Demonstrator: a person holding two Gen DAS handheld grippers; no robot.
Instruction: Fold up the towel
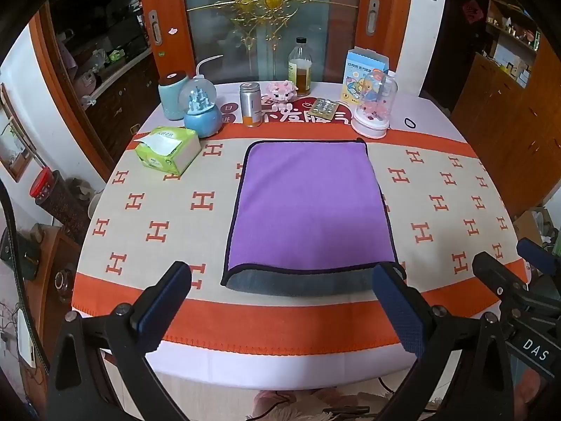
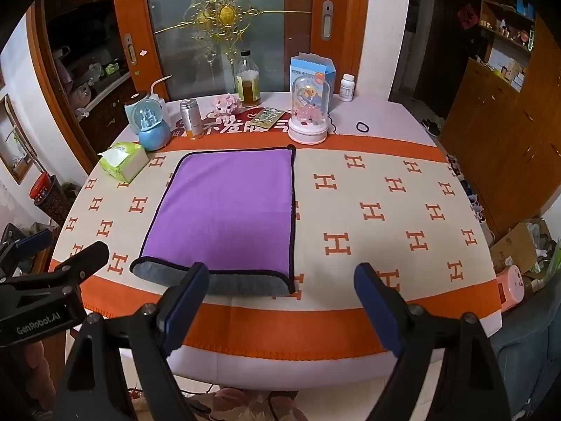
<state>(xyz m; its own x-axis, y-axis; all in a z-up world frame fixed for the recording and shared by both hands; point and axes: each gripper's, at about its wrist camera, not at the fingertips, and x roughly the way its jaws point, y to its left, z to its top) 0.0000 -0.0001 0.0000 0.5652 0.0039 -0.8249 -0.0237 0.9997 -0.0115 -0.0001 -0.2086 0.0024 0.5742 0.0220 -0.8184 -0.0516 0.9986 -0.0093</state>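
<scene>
A purple towel (image 1: 308, 207) with a dark hem lies folded on the table, its grey underside showing along the near edge. It also shows in the right wrist view (image 2: 228, 210). My left gripper (image 1: 284, 301) is open and empty, held above the table's near edge in front of the towel. My right gripper (image 2: 280, 305) is open and empty, just in front of the towel's near right corner. Each gripper shows at the side of the other's view.
The table (image 1: 140, 210) has an orange-and-cream cloth. Along the back stand a tissue box (image 1: 168, 149), a snow globe (image 1: 201, 112), a silver can (image 1: 251, 103), a bottle (image 1: 300, 66), a glass dome toy (image 1: 373, 108) and a hair tie (image 1: 410, 122).
</scene>
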